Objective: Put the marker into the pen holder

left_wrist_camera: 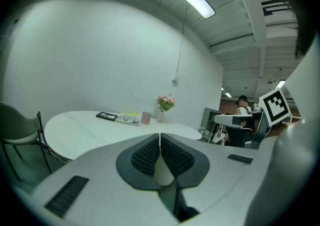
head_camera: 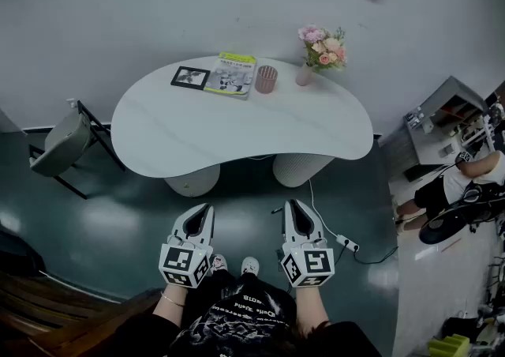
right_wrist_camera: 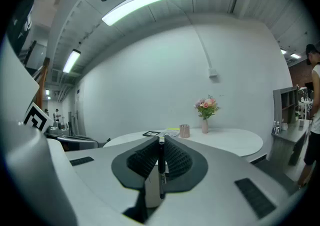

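Evidently we pinch the marker (right_wrist_camera: 161,170) mid-barrel in the right gripper (right_wrist_camera: 160,139), light, stiff and likely slick, while the left gripper (left_wrist_camera: 160,134) sits pressed together and empty, well apart from the pen holder (head_camera: 267,78) on the table (head_camera: 316,126).

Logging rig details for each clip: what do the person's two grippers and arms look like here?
Both the left gripper and right gripper have white, rounded shells with dark grey ribbed pads. Each carries a white cube printed with black square markers at its rear. The person wears a black printed top and a thin bracelet on the left wrist; no cables show on the grippers.
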Motion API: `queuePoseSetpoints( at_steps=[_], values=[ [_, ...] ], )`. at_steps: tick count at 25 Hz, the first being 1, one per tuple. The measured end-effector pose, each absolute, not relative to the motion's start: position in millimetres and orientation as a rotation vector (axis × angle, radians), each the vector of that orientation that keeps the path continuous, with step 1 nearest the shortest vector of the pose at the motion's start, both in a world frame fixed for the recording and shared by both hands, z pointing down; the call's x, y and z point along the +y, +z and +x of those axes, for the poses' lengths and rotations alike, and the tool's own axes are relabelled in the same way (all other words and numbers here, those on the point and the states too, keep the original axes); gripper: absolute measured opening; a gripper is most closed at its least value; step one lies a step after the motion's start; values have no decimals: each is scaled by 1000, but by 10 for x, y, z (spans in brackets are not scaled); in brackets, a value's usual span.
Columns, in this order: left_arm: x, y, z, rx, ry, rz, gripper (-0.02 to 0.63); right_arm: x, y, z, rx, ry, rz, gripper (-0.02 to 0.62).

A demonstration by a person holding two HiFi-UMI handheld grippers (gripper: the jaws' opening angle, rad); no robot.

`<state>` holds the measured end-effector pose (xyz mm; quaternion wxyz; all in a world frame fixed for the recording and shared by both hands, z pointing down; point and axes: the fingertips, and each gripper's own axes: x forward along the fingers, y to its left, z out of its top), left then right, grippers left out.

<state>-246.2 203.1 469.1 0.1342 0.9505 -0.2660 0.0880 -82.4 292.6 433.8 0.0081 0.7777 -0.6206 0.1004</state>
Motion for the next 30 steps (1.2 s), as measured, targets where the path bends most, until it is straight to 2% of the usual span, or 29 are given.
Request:
queuePoseSetpoints(
  at_steps=[22,30],
  values=[
    [1768,4824,-2681,-734,286,2771,26,2649,4298,-963,-1945,241,2490,55],
    [1554,4934,-2590,-800,296,2747,26,2363,4412,-744,-1985,252,2475,56]
  ],
)
